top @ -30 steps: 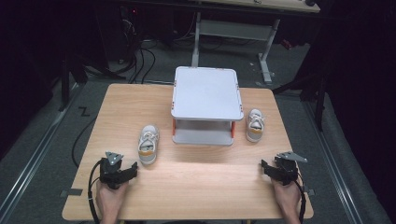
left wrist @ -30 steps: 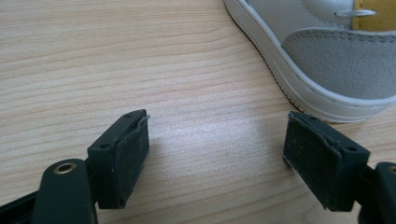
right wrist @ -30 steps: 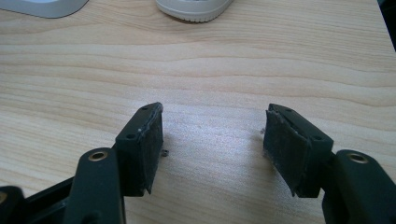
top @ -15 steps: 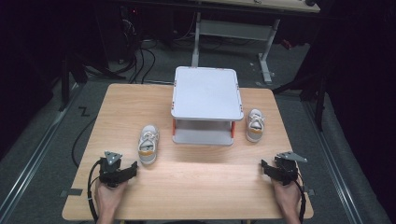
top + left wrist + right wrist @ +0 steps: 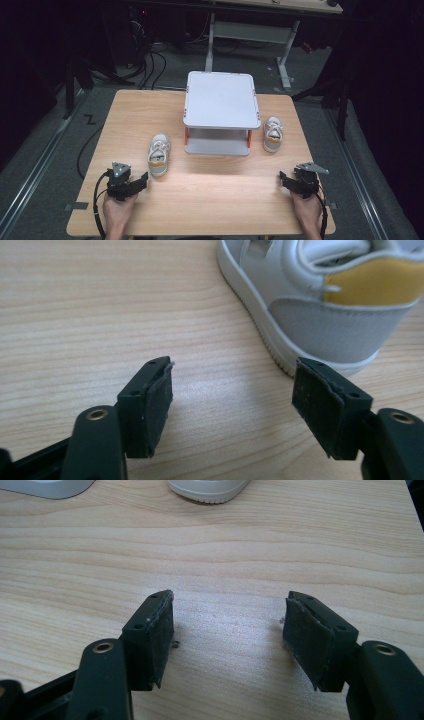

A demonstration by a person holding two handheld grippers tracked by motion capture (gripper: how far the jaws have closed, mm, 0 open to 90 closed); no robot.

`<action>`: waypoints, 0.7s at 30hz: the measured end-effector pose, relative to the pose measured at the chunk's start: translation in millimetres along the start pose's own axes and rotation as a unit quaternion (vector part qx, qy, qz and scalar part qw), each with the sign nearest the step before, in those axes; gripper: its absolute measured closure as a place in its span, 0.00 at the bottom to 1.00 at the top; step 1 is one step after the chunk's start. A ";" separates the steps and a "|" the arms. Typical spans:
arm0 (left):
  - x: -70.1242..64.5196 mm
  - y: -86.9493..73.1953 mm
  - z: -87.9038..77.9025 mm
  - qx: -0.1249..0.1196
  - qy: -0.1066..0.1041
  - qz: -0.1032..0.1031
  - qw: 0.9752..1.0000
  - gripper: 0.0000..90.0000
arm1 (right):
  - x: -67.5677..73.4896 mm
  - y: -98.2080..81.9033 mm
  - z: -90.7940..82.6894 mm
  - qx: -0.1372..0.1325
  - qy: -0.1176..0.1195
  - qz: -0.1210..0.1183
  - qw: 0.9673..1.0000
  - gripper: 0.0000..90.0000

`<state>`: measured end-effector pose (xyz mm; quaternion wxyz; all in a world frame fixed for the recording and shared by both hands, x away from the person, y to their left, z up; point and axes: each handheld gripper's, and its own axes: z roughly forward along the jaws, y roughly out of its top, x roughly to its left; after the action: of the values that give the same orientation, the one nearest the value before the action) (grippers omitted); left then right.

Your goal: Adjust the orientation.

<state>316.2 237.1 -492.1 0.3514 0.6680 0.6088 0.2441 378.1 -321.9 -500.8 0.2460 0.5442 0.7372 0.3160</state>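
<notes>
- Little has changed against the earlier high view: both hands are seen in the same spots at the near edge of the bench (image 5: 210, 200), both shoes and the stand unmoved. The jaws of the left gripper (image 5: 141, 181) have just been closing somewhat – nothing is between them, only bare wood.
- Left gripper view: the jaws stand apart, pads off everything. The left shoe (image 5: 320, 295) lies just beyond the right-hand pad (image 5: 320, 405), near but not yet touched – heel end with its yellow tab is turned toward the gripper.
- Judged: the gripper is held low and level, lined up on the heel, so the shoe could be taken from the back, where the collar is stiff enough for a pinch.
- In the high view the left shoe (image 5: 159, 154) lies on the bench left of the stand, toe pointing away from the person.
- Right gripper (image 5: 283, 180): jaws wide apart, empty, parked low over the bench. The toe or heel of the right shoe (image 5: 209, 489) is seen at the top edge of its view, well apart.
- Right shoe (image 5: 273, 134) sits just beside the right leg of the stand.
- White two-tier stand (image 5: 221, 100) at mid-bench, between the shoes – both tiers look bare; orange posts at the corners.
- Nothing stands between either gripper and its shoe. The stand's overhanging top could crowd a lift close to it.
</notes>
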 end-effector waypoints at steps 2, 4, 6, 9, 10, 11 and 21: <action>-0.2 4.4 -5.6 -0.008 -0.007 -0.003 1.000 0.39 | 0.0 0.0 0.0 0.000 0.000 0.000 1.000 0.41; -0.9 9.6 -12.0 -0.018 -0.013 -0.006 1.000 0.40 | 0.0 0.0 0.0 0.000 0.000 0.000 1.000 0.41; -1.8 15.5 -17.6 -0.026 -0.023 -0.009 0.999 0.41 | 0.0 0.0 0.0 0.000 0.000 0.000 1.000 0.41; -4.9 25.7 -23.6 -0.030 -0.030 -0.010 0.999 0.41 | -0.1 0.0 0.1 0.000 0.001 -0.001 1.000 0.41; -4.9 25.7 -23.6 -0.030 -0.030 -0.010 0.999 0.41 | -0.1 0.0 0.1 0.000 0.001 -0.001 1.000 0.41; -8.4 33.4 -25.1 -0.030 -0.031 -0.003 0.999 0.42 | -0.1 0.1 0.1 0.000 0.001 -0.001 1.000 0.41; -22.6 65.2 -6.6 0.006 -0.016 0.040 0.999 0.47 | -0.1 0.1 0.1 0.000 0.002 -0.002 1.000 0.40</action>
<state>349.9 215.3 -435.6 0.3467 0.6975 0.5778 0.2437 378.2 -321.9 -500.8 0.2451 0.5424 0.7387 0.3163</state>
